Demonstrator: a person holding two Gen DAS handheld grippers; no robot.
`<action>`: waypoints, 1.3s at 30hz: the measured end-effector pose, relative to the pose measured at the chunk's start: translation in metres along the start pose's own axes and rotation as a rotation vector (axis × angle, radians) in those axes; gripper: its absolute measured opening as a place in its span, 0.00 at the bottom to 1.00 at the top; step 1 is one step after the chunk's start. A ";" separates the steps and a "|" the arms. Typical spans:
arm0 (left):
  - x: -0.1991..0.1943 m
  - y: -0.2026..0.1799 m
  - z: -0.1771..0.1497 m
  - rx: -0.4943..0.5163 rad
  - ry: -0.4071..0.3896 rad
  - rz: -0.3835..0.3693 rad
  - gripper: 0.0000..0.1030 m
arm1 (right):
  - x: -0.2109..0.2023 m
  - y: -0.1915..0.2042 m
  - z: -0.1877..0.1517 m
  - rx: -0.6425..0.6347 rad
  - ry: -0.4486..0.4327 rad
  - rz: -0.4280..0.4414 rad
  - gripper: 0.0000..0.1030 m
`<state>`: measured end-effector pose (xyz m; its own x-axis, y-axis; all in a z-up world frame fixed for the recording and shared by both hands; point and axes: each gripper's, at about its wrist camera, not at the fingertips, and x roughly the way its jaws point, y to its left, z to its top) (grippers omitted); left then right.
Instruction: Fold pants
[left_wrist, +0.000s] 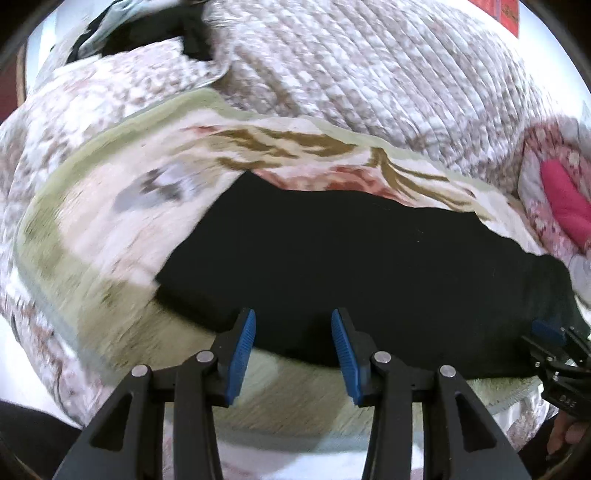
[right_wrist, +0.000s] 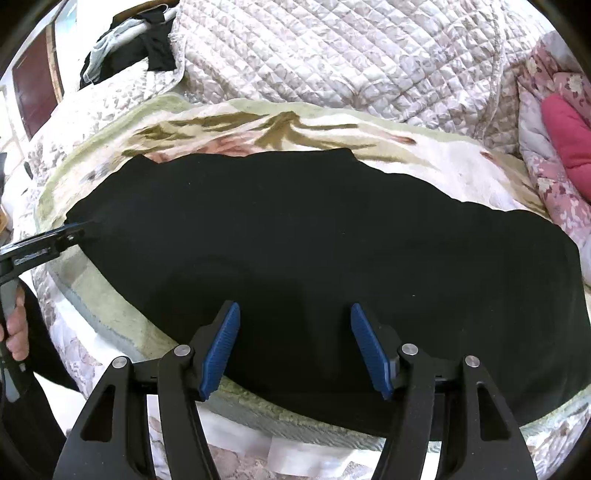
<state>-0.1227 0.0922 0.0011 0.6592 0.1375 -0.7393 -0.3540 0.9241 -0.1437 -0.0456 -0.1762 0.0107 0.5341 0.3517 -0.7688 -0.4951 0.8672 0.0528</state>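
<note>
The black pants (left_wrist: 351, 266) lie flat across a floral blanket (left_wrist: 122, 206) on the bed. They also fill the middle of the right wrist view (right_wrist: 314, 236). My left gripper (left_wrist: 291, 325) is open and empty, its blue pads over the near edge of the pants toward their left end. My right gripper (right_wrist: 295, 317) is open and empty over the near edge further right. The right gripper shows at the right edge of the left wrist view (left_wrist: 554, 343), and the left gripper at the left edge of the right wrist view (right_wrist: 70, 232), at the pants' left end.
A quilted beige bedspread (right_wrist: 332, 55) covers the far side of the bed. A pink floral pillow (right_wrist: 565, 140) lies at the right. Dark clothes (right_wrist: 125, 48) are piled at the far left. The bed's near edge runs just below both grippers.
</note>
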 end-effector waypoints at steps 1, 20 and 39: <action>-0.002 0.005 -0.003 -0.016 0.004 0.001 0.44 | 0.000 -0.001 0.000 -0.002 -0.001 0.005 0.61; 0.017 0.032 0.003 -0.207 -0.033 -0.028 0.46 | -0.010 -0.008 0.006 0.059 -0.049 0.057 0.61; 0.000 -0.018 0.043 -0.001 -0.114 0.002 0.07 | -0.021 -0.028 0.010 0.150 -0.087 0.074 0.61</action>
<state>-0.0877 0.0912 0.0321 0.7296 0.1795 -0.6599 -0.3560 0.9236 -0.1425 -0.0364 -0.2042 0.0313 0.5601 0.4403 -0.7017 -0.4309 0.8783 0.2071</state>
